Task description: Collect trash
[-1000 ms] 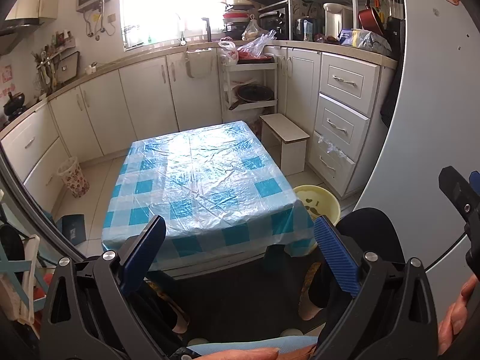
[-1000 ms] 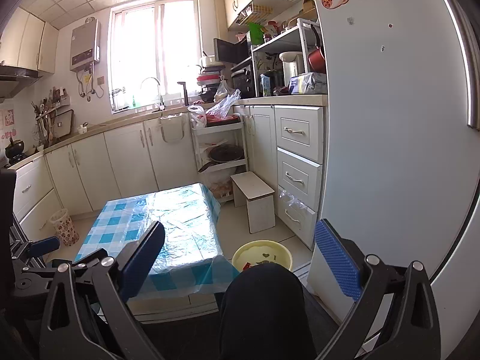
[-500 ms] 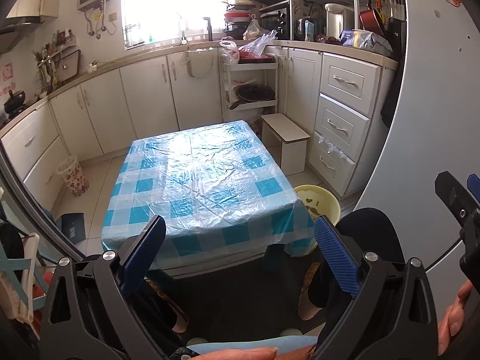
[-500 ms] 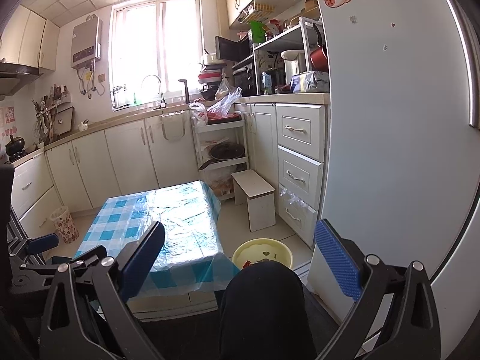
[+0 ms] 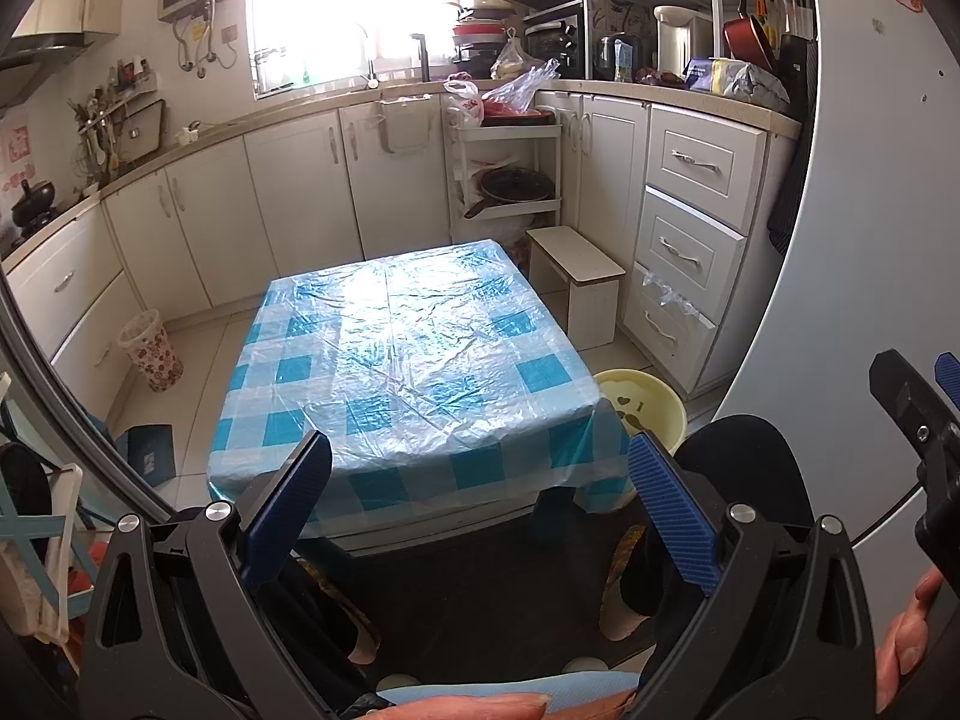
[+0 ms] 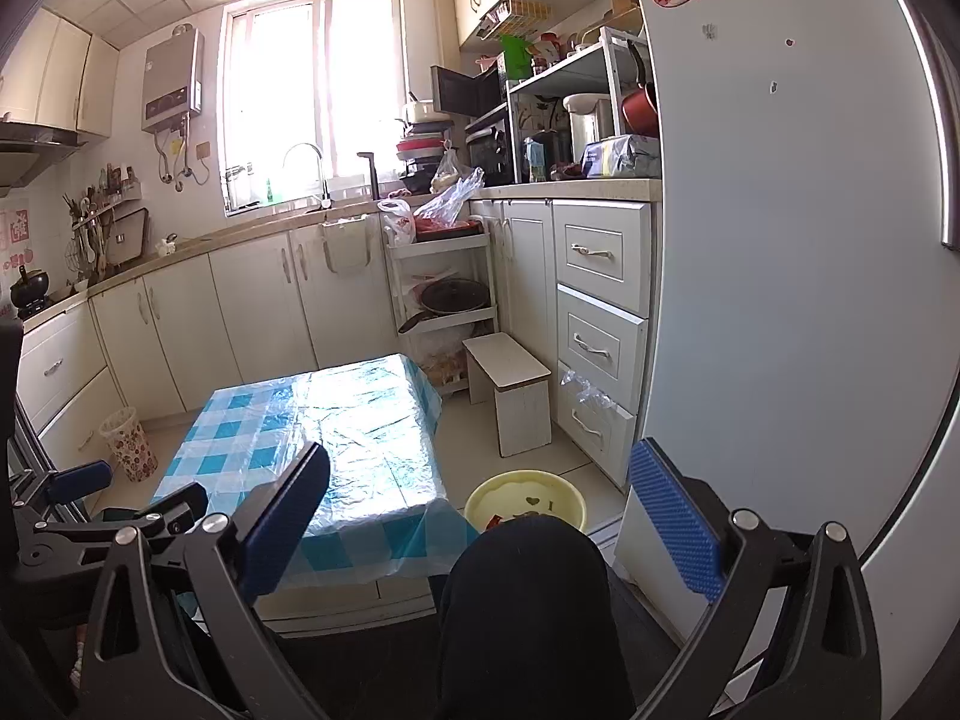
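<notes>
Both tongs (image 5: 480, 498) (image 6: 480, 516) gape empty; yellow basin (image 6: 525, 504) by the checked table (image 5: 408, 360) holds scraps.

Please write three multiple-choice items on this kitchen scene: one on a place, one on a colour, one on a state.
1. Where is the yellow basin?
A. on the table
B. on the floor beside the table
C. on the stool

2. What colour is the tablecloth?
A. red and white
B. plain green
C. blue and white checks

3. How is the left tool?
A. open, holding nothing
B. shut on a bag
C. shut on a cup

Answers: 1 B, it sits on the tiles by the table's corner; 2 C, blue squares show under clear plastic; 3 A, its fingers stand wide apart.
</notes>
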Motion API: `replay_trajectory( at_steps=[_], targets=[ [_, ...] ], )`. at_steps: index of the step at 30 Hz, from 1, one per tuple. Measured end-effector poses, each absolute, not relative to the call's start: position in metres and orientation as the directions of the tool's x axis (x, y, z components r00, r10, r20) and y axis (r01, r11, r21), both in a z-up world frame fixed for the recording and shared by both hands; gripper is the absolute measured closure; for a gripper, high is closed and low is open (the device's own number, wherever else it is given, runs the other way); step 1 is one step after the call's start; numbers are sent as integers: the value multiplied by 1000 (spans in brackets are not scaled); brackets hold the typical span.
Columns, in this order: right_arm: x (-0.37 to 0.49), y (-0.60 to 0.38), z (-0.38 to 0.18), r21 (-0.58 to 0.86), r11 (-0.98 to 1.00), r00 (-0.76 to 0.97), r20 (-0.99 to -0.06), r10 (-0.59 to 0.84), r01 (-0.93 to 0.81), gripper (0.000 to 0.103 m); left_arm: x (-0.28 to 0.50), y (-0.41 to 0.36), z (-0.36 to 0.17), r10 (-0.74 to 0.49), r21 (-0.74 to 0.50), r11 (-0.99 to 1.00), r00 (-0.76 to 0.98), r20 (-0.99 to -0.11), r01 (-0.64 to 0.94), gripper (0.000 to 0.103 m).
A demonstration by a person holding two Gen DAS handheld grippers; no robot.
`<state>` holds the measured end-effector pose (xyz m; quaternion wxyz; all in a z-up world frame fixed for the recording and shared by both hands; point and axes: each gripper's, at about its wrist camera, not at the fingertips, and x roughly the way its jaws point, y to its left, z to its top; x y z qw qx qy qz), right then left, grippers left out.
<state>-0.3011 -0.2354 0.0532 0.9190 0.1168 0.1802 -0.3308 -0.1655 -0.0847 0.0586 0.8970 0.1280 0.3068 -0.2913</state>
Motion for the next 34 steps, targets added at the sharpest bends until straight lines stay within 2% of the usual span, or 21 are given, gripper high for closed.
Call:
replay_trajectory(
  at_steps=[19, 22, 29, 34],
  targets=[
    [-301, -234, 51, 95, 755, 716, -415, -562, 648, 7, -162, -82, 59, -432, 52, 810, 654, -621, 585, 8],
    [-301, -234, 50, 96, 758, 717, -421, -556, 645, 7, -162, -74, 61, -433, 47, 825, 682, -589, 563, 8],
    [-286, -235, 49, 63, 780, 725, -422, -545, 623, 7, -142, -76, 53, -415, 64, 813, 652, -635, 579, 8],
    [-246, -245, 45, 46, 817, 743, -448, -498, 575, 7, -107, -71, 47, -368, 67, 844, 665, -649, 533, 8]
  ],
)
